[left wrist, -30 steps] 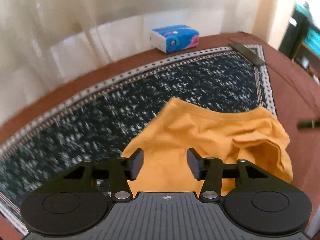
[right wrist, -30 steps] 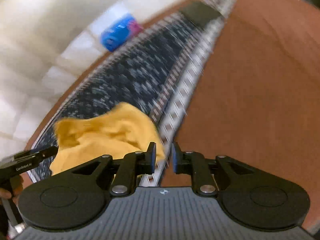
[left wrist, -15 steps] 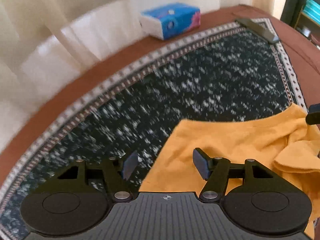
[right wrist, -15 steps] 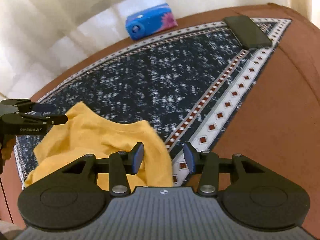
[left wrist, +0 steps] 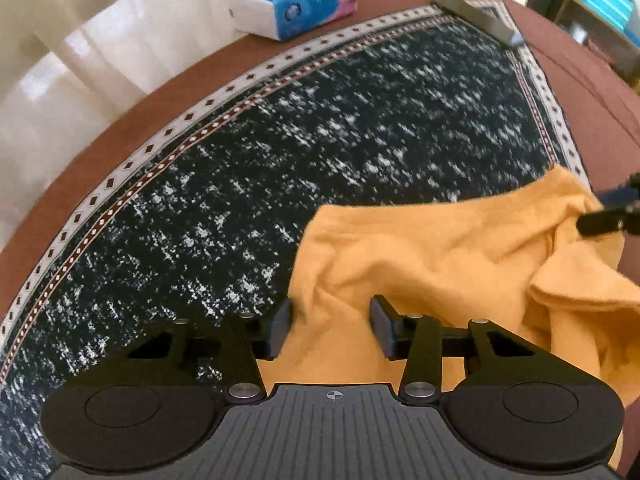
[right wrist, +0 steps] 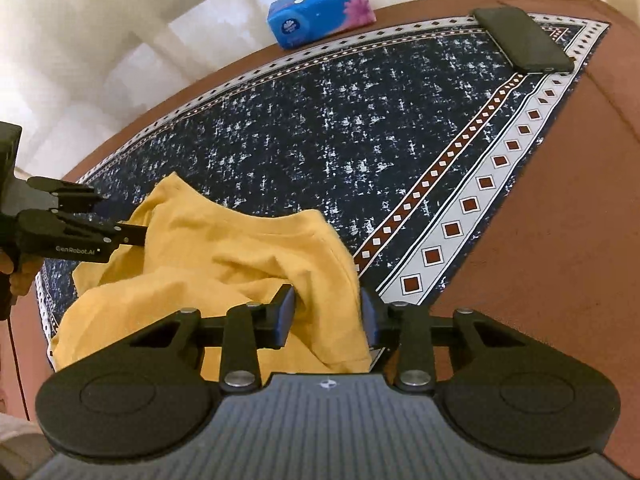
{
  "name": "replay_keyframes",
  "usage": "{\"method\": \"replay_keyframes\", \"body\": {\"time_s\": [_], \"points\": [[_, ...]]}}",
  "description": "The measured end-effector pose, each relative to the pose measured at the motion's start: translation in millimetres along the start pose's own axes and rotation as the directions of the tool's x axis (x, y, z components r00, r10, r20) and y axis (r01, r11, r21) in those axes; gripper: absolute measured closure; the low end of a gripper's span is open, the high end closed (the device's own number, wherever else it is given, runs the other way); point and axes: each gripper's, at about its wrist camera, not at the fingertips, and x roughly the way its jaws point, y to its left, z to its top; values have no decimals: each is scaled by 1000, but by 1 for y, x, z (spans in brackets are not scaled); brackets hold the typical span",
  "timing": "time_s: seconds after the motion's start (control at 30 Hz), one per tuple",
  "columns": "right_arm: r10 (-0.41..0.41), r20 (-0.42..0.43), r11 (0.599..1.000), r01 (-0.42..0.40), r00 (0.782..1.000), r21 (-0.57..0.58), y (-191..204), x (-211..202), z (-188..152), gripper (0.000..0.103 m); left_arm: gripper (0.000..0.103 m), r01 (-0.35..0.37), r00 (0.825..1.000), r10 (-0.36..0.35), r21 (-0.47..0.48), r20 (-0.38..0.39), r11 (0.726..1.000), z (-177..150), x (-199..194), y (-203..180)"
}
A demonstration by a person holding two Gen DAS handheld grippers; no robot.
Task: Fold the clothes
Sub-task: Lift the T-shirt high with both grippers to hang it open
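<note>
The yellow garment (left wrist: 440, 248) lies crumpled on the patterned cloth (left wrist: 280, 152), long axis from nine to three o'clock. The left gripper (left wrist: 330, 326), jaws just narrowed, brackets its nine o'clock edge. The right gripper (right wrist: 326, 320), likewise narrowed, brackets the three o'clock edge; a firm pinch I cannot confirm.

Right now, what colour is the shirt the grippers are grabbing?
Mustard yellow. The shirt shows best in the right wrist view, lying crumpled on the dark patterned cloth.
</note>
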Motion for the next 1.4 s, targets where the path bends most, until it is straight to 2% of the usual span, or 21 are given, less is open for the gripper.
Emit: {"method": "replay_keyframes", "body": {"time_s": [0.03, 0.07, 0.13, 0.3, 0.37, 0.43, 0.57, 0.63, 0.73, 0.83, 0.97, 1.03, 1.23, 1.4], "points": [[6, -7, 1000, -6, 1000, -6, 1, 1, 0, 77, 83, 7, 1000, -7, -10, 6, 1000, 0, -1, 0], [11, -15, 1000, -11, 1000, -12, 1, 1, 0, 89, 92, 9, 1000, -9, -17, 11, 1000, 0, -1, 0], [19, -23, 999, -20, 1000, -28, 3, 0, 0, 93, 101, 12, 999, -11, -45, 33, 999, -3, -7, 0], [54, 31, 997, -53, 998, -59, 17, -25, 0, 96, 103, 8, 988, 8, -97, 156, 995, -16, -53, -2], [86, 75, 995, -81, 993, -65, 24, -45, 2, 96, 103, -1, 975, 23, -100, 223, 995, -21, -82, -4], [116, 138, 990, -104, 984, -90, 34, -69, 5, 96, 103, -9, 953, 41, -105, 301, 994, -30, -117, -7], [182, 275, 978, -145, 944, -152, 56, -127, 11, 97, 103, -33, 888, 86, -123, 452, 992, -52, -189, -13], [222, 338, 968, -166, 915, -188, 68, -161, 13, 97, 103, -37, 844, 106, -140, 526, 990, -69, -229, -18], [286, 411, 945, -186, 866, -268, 89, -210, 11, 97, 103, -64, 764, 143, -147, 629, 987, -100, -288, -31], [350, 460, 920, -206, 816, -334, 107, -255, 6, 97, 103, -101, 693, 182, -157, 697, 982, -129, -339, -44], [430, 499, 884, -238, 752, -403, 126, -308, -3, 97, 102, -111, 613, 215, -187, 760, 976, -159, -398, -56], [456, 510, 868, -239, 729, -435, 135, -329, -8, 97, 102, -117, 576, 230, -200, 785, 973, -170, -425, -62], [533, 530, 817, -240, 659, -524, 157, -387, -22, 97, 102, -123, 491, 242, -209, 837, 970, -196, -491, -83], [587, 542, 778, -231, 602, -585, 172, -432, -38, 97, 102, -96, 436, 200, -175, 877, 980, -222, -535, -99]]}}
